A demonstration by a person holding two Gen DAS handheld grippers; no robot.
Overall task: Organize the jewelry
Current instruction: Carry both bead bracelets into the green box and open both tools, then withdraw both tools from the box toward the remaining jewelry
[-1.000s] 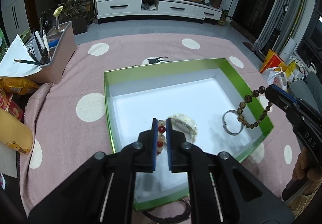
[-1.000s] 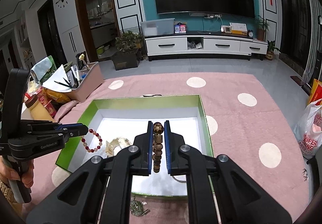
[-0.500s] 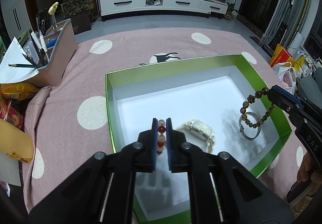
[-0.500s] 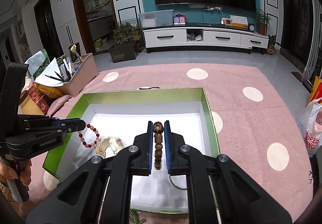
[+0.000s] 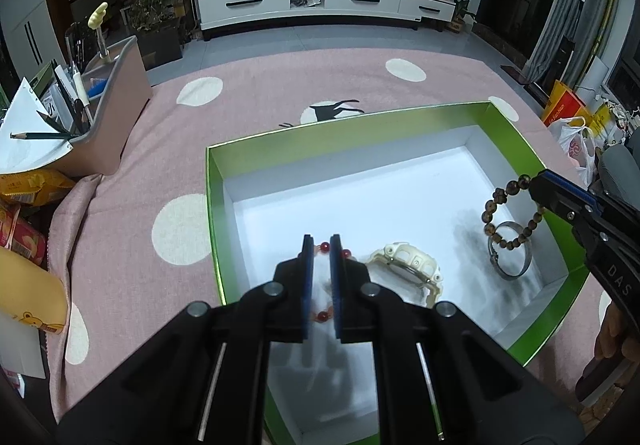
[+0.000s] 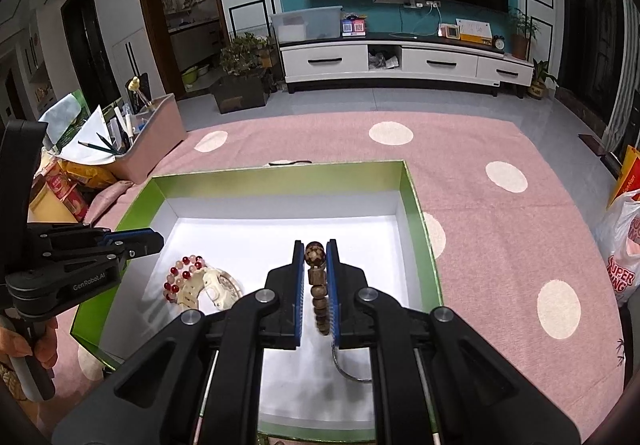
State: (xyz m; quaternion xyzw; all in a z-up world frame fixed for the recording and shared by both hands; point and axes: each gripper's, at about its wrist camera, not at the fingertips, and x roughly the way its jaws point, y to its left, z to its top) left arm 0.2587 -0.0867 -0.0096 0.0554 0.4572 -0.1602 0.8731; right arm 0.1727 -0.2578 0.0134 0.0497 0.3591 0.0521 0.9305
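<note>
A green box with a white floor [image 5: 280,149] [image 6: 280,173] lies on the pink dotted cloth. My left gripper [image 5: 321,245] has let go of the red bead bracelet [image 6: 180,277], which lies on the box floor beside the cream watch [image 5: 408,269] [image 6: 208,287]; its jaws stand slightly apart. My right gripper [image 6: 316,249] is shut on the brown bead bracelet [image 6: 318,285] [image 5: 500,213] and holds it above the box's right side, over a silver bangle [image 5: 510,251] [image 6: 348,365].
A pink organizer with pens and papers [image 5: 100,117] [image 6: 148,133] stands at the back left of the cloth. Snack packets [image 5: 24,213] lie at the left edge. Plastic bags [image 6: 624,245] sit on the right.
Both grippers moved forward and lower over the box. The left jaws parted a little and the red bead bracelet dropped onto the box floor by the watch.
</note>
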